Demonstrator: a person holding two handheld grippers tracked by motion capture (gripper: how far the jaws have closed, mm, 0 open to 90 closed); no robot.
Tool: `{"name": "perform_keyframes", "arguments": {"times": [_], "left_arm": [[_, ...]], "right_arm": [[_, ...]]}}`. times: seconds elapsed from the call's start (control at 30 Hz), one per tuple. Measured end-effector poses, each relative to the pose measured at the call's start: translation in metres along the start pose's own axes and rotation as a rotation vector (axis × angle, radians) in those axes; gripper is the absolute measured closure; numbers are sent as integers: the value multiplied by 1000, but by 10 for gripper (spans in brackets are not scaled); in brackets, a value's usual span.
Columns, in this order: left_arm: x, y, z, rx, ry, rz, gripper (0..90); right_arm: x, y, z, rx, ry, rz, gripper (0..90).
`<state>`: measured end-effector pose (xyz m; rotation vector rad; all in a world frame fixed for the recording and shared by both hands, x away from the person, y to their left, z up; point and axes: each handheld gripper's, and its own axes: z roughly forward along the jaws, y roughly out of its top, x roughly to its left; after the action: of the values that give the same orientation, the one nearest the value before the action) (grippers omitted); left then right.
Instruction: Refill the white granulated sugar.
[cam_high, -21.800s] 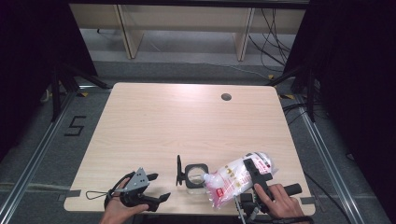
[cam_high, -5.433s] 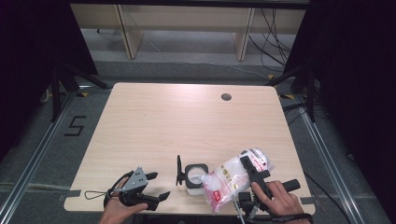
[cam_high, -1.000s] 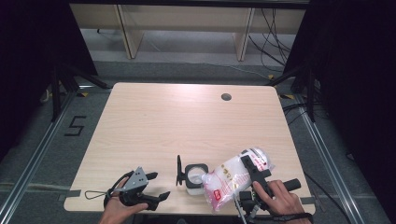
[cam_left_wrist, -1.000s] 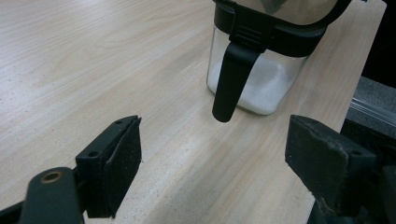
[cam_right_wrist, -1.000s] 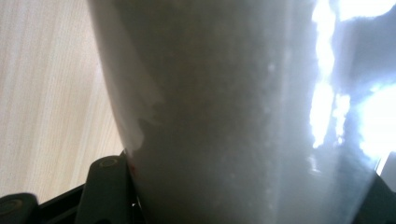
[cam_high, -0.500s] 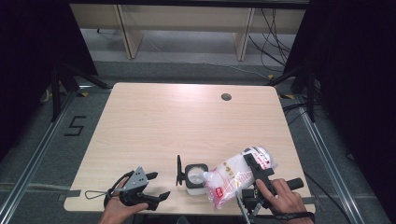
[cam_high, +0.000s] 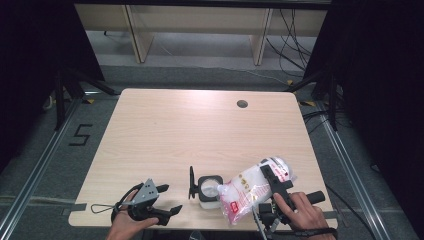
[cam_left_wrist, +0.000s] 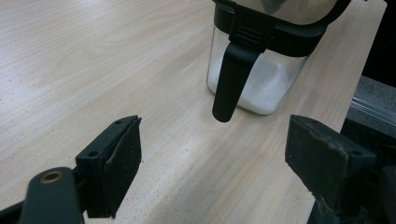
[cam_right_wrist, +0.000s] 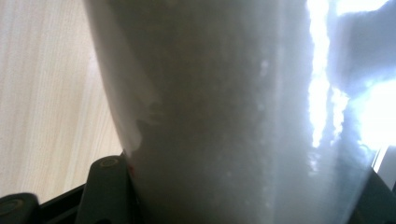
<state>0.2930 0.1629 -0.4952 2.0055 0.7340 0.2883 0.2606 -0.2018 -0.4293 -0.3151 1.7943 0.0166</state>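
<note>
The right gripper (cam_high: 272, 184) has its two black jaws squeezed on a clear bag (cam_high: 250, 192) full of white grains. In the right gripper view the bag (cam_right_wrist: 243, 112) sits snug between the jaws. The bag is tipped on its side near the front edge of the table (cam_high: 200, 130). Its long way runs from about 2 o'clock, by the gripper, down to about 8 o'clock. The low end of the bag hangs right beside a small jar (cam_high: 209, 189), maybe touching its rim, and I cannot tell which.

The jar stands at about 9 o'clock from the right gripper. It is clear with a black top, and its lid (cam_high: 191, 181) stands up open on the far side from the bag. There are white grains in the bottom of it (cam_left_wrist: 254, 88).

The left gripper (cam_high: 161, 200) rests on the table with its jaws wide apart and nothing in them. The jar is at about 3 o'clock from it in the high view, and a black tab (cam_left_wrist: 233, 79) hangs down the jar's side toward it.

I think the bag is being poured into the jar. What matters next is that the low end of the bag sits over the jar's open mouth, so the grains fall in and not on the table. The right hand (cam_high: 302, 215) has the bag, so that hand must do it
</note>
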Motion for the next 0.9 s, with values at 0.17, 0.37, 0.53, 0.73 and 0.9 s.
{"name": "perform_keyframes", "arguments": {"times": [0.17, 0.37, 0.53, 0.73, 0.9], "left_arm": [[0, 0, 0, -13, -5, 4, 180], [2, 0, -1, 6, 4, 23, 180], [2, 0, -1, 2, 6, 19, 180], [1, 0, 0, -13, -5, 14, 180], [1, 1, 0, -1, -1, 26, 180]], "right_arm": [[-3, 2, 0, -14, 8, -35, 417], [-1, -2, 1, -8, -1, 19, 417], [0, -2, 1, -9, 6, 25, 417], [-2, -3, 0, 6, 8, 21, 418], [-1, -2, 0, -3, -4, 14, 418]]}}
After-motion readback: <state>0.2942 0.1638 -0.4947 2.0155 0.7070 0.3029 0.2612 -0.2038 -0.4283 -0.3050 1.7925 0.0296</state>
